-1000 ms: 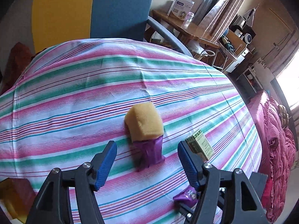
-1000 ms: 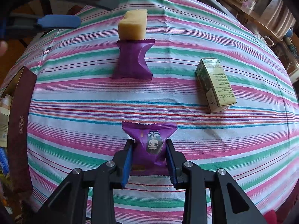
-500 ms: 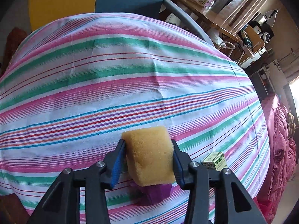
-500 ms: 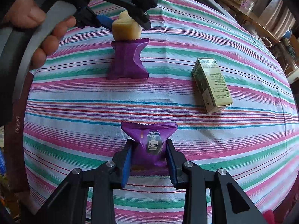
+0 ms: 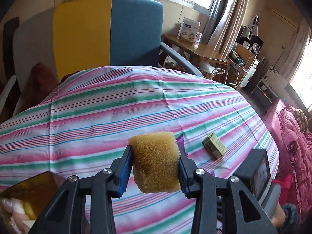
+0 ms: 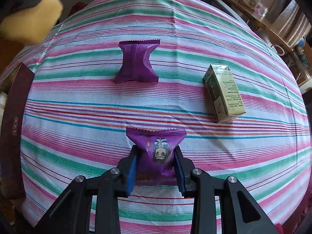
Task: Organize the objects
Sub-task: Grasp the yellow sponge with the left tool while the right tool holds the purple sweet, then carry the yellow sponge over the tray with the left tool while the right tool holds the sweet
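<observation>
My left gripper [image 5: 155, 161] is shut on a yellow sponge [image 5: 156, 161] and holds it up above the striped tablecloth [image 5: 109, 113]; the sponge also shows blurred in the right wrist view [image 6: 29, 23] at the top left. My right gripper [image 6: 155, 161] is shut on a purple snack packet [image 6: 156, 150] near the table's front edge. A second purple packet [image 6: 136, 62] lies further back on the cloth. A green and beige carton [image 6: 224, 91] lies on its side to the right; it also shows in the left wrist view [image 5: 214, 148].
A dark brown box [image 6: 13, 120] stands at the table's left edge, its inside showing in the left wrist view [image 5: 25, 200] with items in it. A yellow and blue chair [image 5: 105, 37] stands behind the table. A pink bed [image 5: 292, 146] lies to the right.
My left gripper closed on the sponge, lifted it off the far purple packet and carried it up and to the left. My right gripper stayed shut on its packet.
</observation>
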